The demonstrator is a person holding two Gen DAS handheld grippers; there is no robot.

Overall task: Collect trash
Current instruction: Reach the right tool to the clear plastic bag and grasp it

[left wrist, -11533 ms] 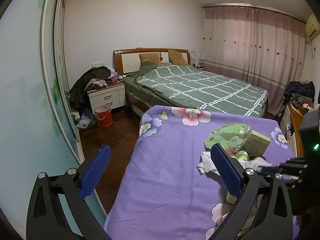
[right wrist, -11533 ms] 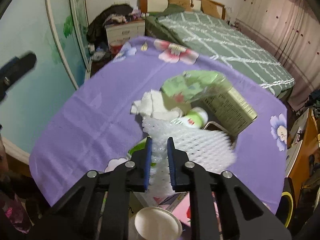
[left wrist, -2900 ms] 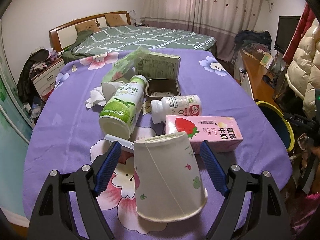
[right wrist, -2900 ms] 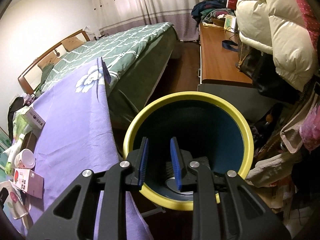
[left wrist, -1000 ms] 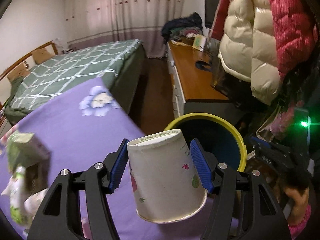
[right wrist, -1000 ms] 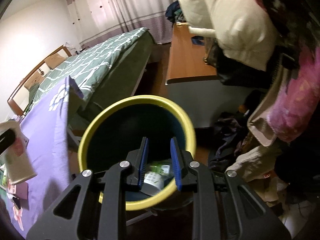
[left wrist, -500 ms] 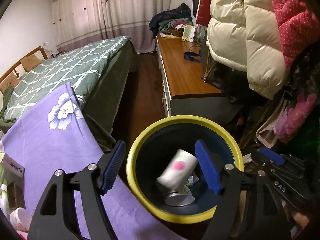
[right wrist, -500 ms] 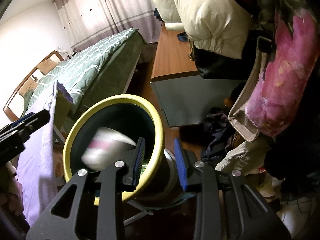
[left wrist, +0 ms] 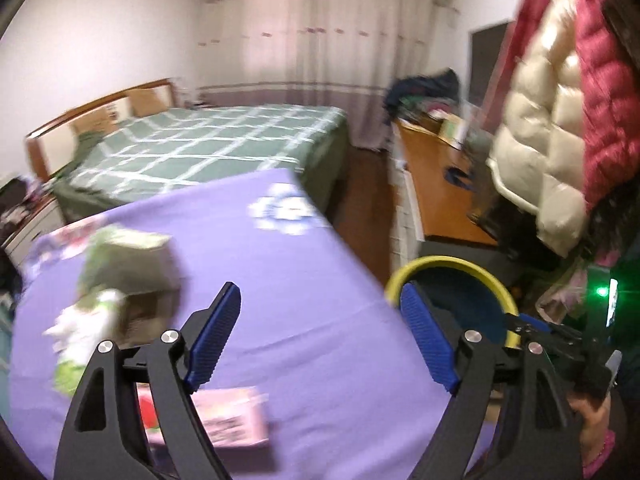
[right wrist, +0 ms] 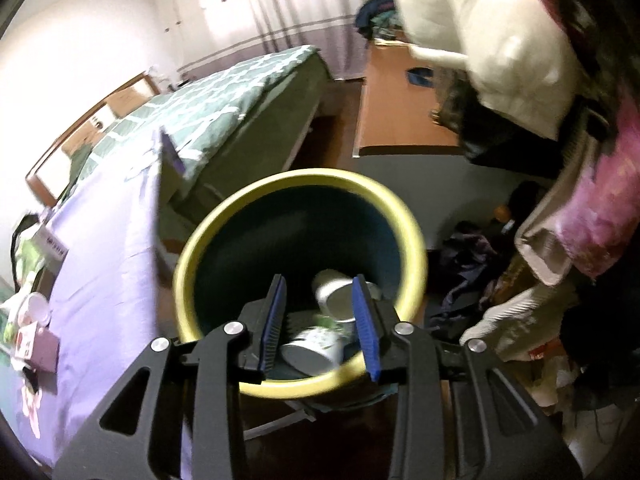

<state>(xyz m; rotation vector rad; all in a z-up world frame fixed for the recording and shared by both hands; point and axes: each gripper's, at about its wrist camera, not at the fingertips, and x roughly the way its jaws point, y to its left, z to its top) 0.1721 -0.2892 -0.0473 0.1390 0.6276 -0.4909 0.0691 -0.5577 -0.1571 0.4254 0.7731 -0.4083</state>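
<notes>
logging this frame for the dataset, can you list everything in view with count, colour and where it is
trash bin: 1, yellow rim, dark inside, on the floor past the table's edge
paper cups: 2, white, lying inside the bin
table: 1, purple floral cloth, left of the bin
pink carton: 1, pink with a strawberry, near edge of the table
green packaging: blurred pile, count unclear, far left of the table
bed: 1, green checked cover, behind the table
curtains: pale pink, back wall
wooden desk: 1, brown, right of the bed
puffer jackets: 2, cream and red, hanging at right
left gripper: fingers blue, wide apart, empty, over the table
right gripper: fingers blue, apart, empty, above the bin
</notes>
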